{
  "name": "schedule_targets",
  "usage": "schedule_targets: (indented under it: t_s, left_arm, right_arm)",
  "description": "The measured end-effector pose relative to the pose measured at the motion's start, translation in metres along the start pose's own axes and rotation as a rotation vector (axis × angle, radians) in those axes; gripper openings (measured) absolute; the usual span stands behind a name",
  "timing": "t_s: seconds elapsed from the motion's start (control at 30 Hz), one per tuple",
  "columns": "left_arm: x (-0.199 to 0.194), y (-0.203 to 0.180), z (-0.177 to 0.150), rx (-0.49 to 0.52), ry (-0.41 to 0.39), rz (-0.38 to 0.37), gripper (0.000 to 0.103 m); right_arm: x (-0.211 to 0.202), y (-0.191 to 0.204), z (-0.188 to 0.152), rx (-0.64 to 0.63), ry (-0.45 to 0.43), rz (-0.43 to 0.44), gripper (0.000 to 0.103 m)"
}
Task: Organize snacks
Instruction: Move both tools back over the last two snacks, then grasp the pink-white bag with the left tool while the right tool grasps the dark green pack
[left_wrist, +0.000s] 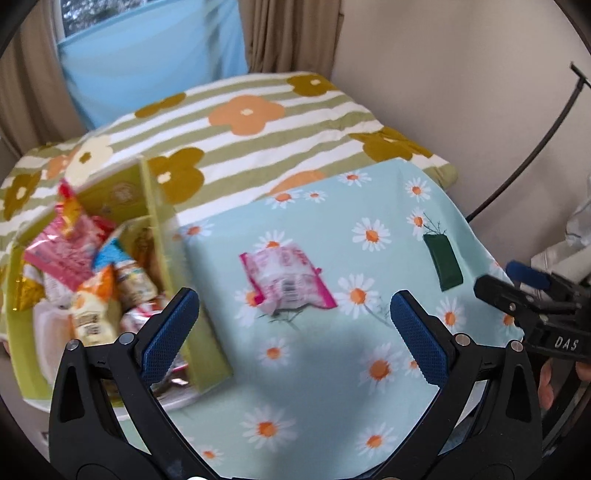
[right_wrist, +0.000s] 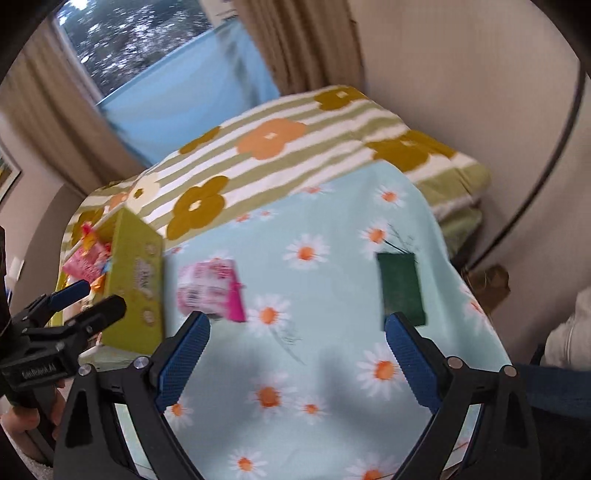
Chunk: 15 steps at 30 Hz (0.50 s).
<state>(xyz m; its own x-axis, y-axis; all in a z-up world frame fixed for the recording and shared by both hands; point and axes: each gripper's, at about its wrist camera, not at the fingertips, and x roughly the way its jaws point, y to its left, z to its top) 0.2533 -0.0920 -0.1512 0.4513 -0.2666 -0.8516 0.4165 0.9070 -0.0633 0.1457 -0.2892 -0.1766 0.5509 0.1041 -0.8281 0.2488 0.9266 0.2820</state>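
Both grippers, left (left_wrist: 293, 325) and right (right_wrist: 297, 345), gape empty above the daisy cloth (left_wrist: 332, 369); crinkly pink packet (left_wrist: 286, 280) lies ahead, flat green packet (right_wrist: 402, 288) right, box (left_wrist: 162, 236) left.

Box (left_wrist: 207, 332) left; cloth (left_wrist: 332, 369) centre clear

cloth (left_wrist: 332, 369): pale blue, white daisies
box (right_wrist: 136, 273): yellow-green
packet (left_wrist: 286, 278): pink, white
sachet (left_wrist: 445, 260): dark green
blanket (left_wrist: 258, 136): green-white stripes, orange and ochre flowers
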Motion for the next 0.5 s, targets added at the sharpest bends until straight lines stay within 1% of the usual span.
schedule_targets:
  t_s: [0.07,0.17,0.27,0.37,0.4,0.5]
  left_arm:
    - [0.014,-0.007,0.006,-0.018,0.027,0.004,0.103]
    - [0.042,-0.019,0.014,-0.046,0.077,0.029,0.103]
    - [0.067,-0.026,0.019,-0.08,0.114,0.054,0.103]
    - [0.09,-0.028,0.022,-0.12,0.145,0.082,0.103]
    - [0.1,-0.027,0.021,-0.132,0.156,0.106,0.103]
    - [0.12,-0.023,0.02,-0.167,0.182,0.136,0.103]
  right_arm:
    - [0.006,-0.016,0.002,0.012,0.018,-0.005,0.095]
    - [0.018,-0.036,0.003,0.014,0.049,-0.016,0.095]
    - [0.036,-0.052,0.003,0.005,0.091,-0.01,0.095]
    - [0.053,-0.06,0.001,-0.014,0.151,0.0,0.095]
    - [0.059,-0.061,-0.001,-0.025,0.169,0.007,0.095]
    - [0.071,-0.066,-0.007,-0.031,0.179,0.029,0.095]
